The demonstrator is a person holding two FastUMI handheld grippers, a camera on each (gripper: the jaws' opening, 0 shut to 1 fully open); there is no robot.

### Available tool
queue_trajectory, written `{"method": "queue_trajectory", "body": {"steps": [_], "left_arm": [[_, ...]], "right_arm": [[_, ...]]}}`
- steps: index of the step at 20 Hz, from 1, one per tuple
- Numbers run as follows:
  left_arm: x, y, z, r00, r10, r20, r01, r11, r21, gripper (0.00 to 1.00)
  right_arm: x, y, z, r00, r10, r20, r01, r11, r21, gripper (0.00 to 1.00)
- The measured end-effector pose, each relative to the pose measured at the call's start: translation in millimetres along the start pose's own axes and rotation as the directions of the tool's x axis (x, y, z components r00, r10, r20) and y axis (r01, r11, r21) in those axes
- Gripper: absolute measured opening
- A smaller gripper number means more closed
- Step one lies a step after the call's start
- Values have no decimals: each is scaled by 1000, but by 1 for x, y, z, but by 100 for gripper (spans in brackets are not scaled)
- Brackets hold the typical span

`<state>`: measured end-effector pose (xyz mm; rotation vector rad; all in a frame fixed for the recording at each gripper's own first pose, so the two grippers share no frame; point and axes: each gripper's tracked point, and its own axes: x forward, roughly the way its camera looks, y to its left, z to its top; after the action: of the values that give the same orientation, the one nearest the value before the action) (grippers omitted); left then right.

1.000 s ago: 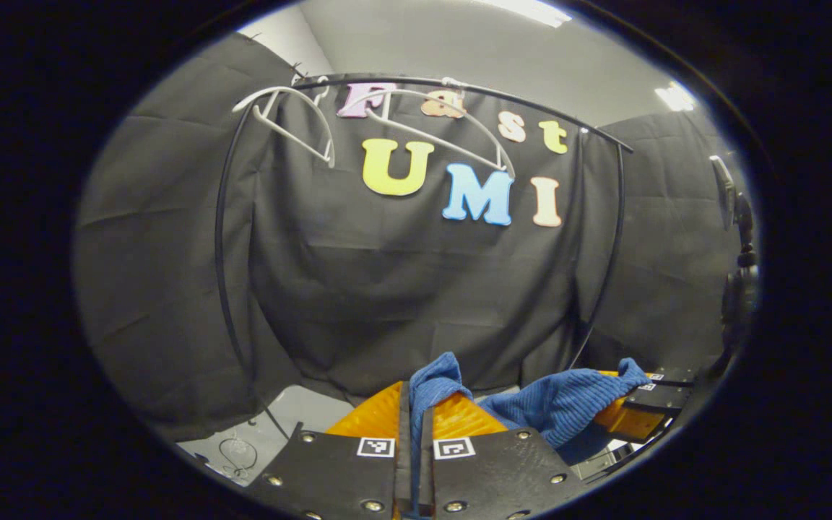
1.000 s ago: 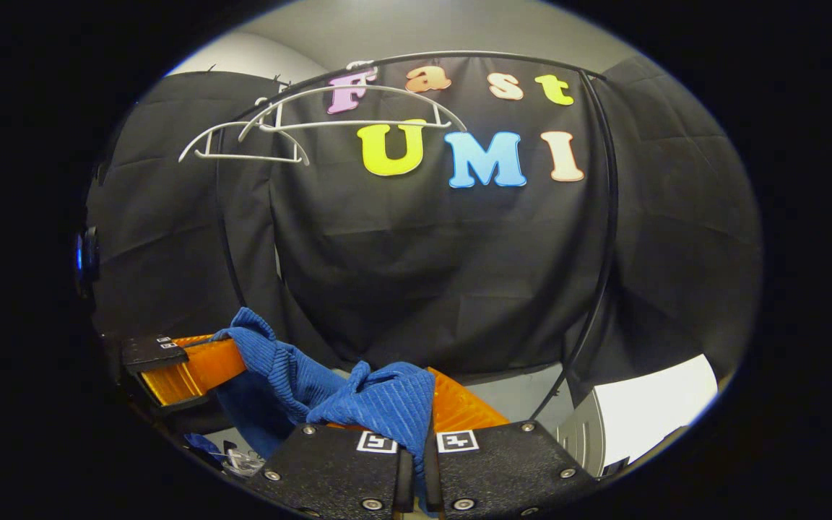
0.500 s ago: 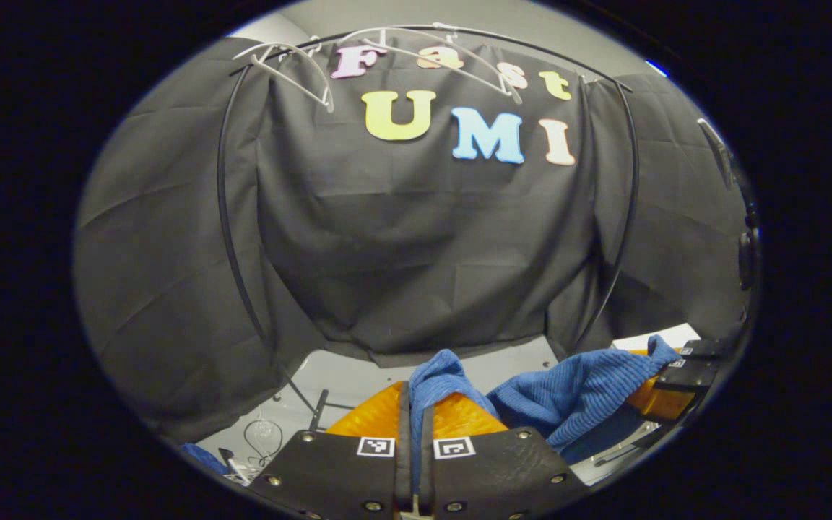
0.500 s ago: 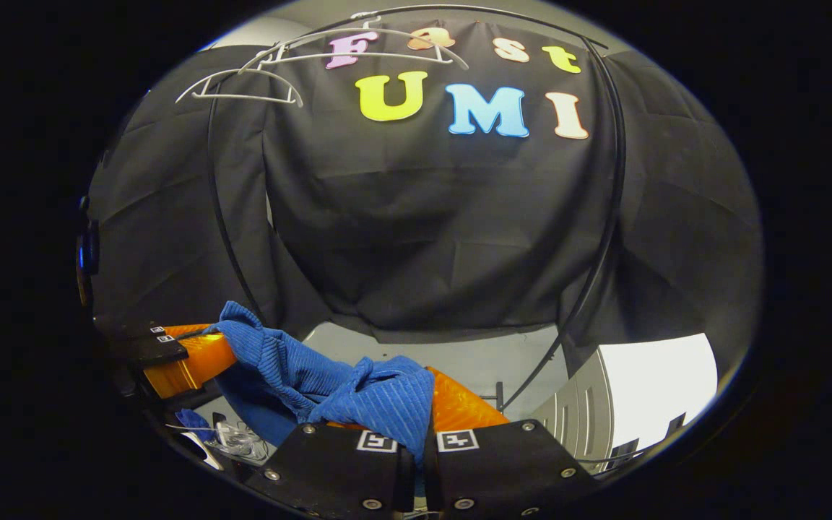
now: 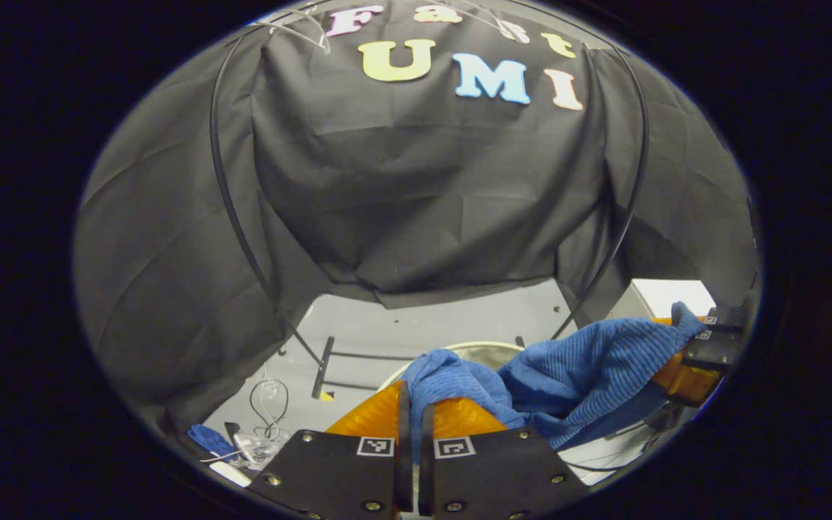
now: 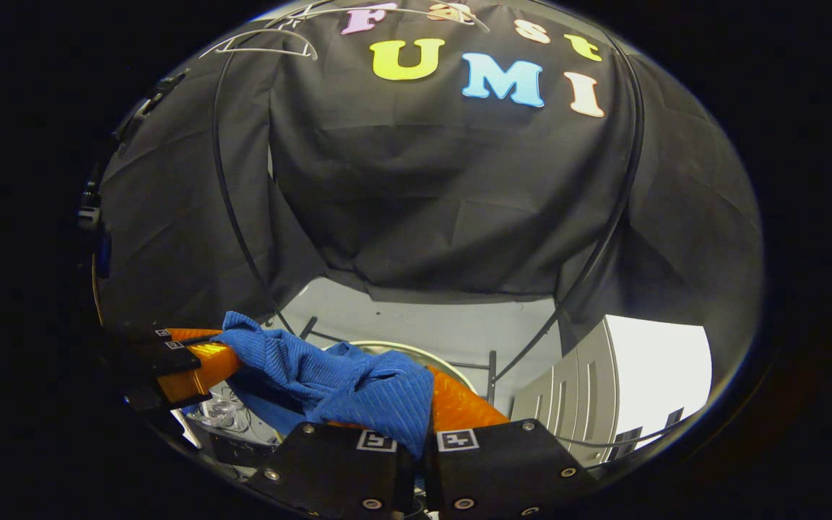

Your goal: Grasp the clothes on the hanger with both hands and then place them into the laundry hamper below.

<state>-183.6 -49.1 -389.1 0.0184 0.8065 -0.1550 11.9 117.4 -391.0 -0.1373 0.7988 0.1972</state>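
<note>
Both claws, left claw (image 5: 412,404) and right claw (image 6: 427,422), clamped on blue garment (image 5: 582,368).

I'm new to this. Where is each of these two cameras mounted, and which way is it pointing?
Left gripper view: rides on the left gripper, facing the booth wall; its fingers pinch the blue ribbed cloth, right gripper beyond.
Right gripper view: rides on the right gripper, facing likewise; left gripper farther off.
Shared: cloth, black clothes rail, round pale hamper rim.

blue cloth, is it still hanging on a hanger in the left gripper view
No, the blue cloth is off the white hangers and stretched between the left gripper and the right gripper.
</note>
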Motion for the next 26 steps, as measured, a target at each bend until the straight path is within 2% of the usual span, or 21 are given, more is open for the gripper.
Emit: {"method": "queue_trajectory", "body": {"steps": [9, 13, 15, 16, 20, 26], "left_arm": [[12, 3, -59, 988, 24, -156, -20, 999, 32, 5], [10, -1, -54, 988, -5, -152, 8, 1000, 14, 5], [11, 1, -60, 986, -3, -164, 3, 1000, 1, 39], [11, 3, -62, 985, 1, -171, -2, 1000, -6, 55], [8, 13, -70, 984, 20, -178, -25, 999, -24, 94], [-8, 16, -48, 992, 24, -128, -26, 1000, -13, 95]], "right_arm": [[10, 8, -61, 985, -12, -172, 11, 1000, -7, 9], [13, 15, -74, 978, -1, -206, 0, 1000, -5, 13], [14, 18, -79, 975, 11, -224, -12, 1000, -4, 29], [15, 20, -79, 975, 21, -223, -21, 1000, 2, 42], [9, 19, -74, 979, 4, -203, -5, 1000, -6, 97], [-10, 14, -60, 990, -24, -140, 24, 1000, -1, 96]]}}
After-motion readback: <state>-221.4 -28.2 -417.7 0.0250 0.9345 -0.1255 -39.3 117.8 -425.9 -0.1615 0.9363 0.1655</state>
